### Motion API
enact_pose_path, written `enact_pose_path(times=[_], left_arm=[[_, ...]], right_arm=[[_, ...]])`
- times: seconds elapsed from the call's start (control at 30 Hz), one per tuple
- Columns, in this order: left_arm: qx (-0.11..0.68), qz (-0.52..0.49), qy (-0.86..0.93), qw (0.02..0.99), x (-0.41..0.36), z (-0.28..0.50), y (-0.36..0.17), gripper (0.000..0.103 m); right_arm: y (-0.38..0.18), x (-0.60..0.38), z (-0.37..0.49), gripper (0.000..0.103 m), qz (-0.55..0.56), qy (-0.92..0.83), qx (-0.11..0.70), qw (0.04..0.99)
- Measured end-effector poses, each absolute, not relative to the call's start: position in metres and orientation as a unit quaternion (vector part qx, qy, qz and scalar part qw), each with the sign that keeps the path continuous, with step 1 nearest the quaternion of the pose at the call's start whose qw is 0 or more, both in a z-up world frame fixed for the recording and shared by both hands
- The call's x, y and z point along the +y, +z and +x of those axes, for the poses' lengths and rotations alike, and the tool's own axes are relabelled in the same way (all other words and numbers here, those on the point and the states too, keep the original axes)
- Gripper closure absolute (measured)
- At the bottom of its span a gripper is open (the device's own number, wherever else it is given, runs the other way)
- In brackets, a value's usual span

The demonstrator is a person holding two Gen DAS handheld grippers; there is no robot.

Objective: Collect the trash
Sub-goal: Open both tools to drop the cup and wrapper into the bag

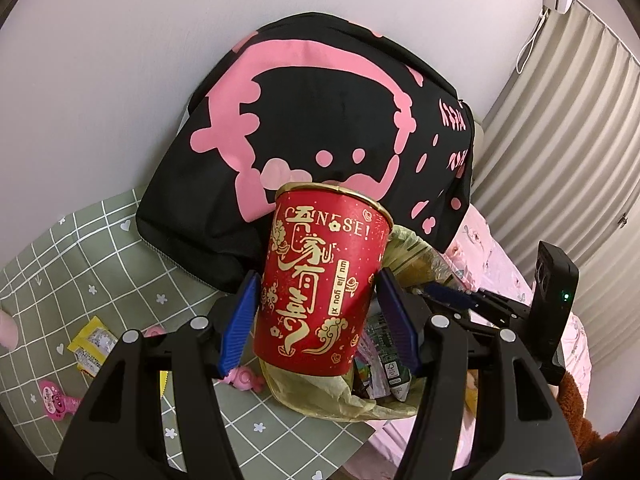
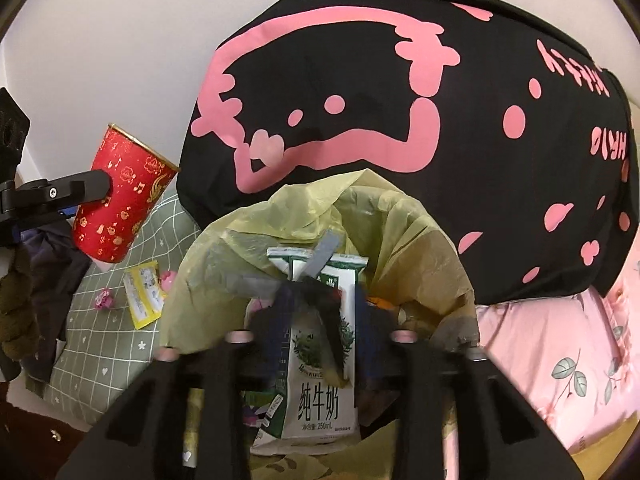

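Black-and-pink cushion [image 1: 320, 120] behind trash bag [image 2: 304, 216]

You see a black cushion [image 1: 320, 92] with a pink cartoon print leaning against the white wall [image 1: 120, 40], its base on a green grid-patterned sheet [image 1: 100, 248] scattered with little white hearts and flowers. Beside that lies pink floral bedding [image 2: 560, 344]. At the far right hangs a pleated grey curtain [image 1: 568, 120].
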State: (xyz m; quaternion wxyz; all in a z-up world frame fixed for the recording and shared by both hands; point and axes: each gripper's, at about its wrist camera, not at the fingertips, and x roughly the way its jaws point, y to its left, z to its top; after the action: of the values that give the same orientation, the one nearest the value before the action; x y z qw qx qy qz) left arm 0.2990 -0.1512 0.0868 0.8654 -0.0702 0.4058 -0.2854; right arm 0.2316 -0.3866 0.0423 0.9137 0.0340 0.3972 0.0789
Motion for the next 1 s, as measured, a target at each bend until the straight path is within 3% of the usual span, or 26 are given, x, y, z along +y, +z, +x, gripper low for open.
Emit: enact_pose_path(times=[0.53,1.0], left_arm=[[0.419,-0.042,-0.328,0.845,-0.183,0.294,0.076,0.046],[0.499,0.042,-0.318,0.805,-0.260,0.311,-0.005,0.048]], right_arm=[[0.068,-0.410,0.213,0.061,0.052,0.044,0.352,0.934],[0.077,-0.455,0.187,0.061,0.087,-0.012,0.332,0.939]])
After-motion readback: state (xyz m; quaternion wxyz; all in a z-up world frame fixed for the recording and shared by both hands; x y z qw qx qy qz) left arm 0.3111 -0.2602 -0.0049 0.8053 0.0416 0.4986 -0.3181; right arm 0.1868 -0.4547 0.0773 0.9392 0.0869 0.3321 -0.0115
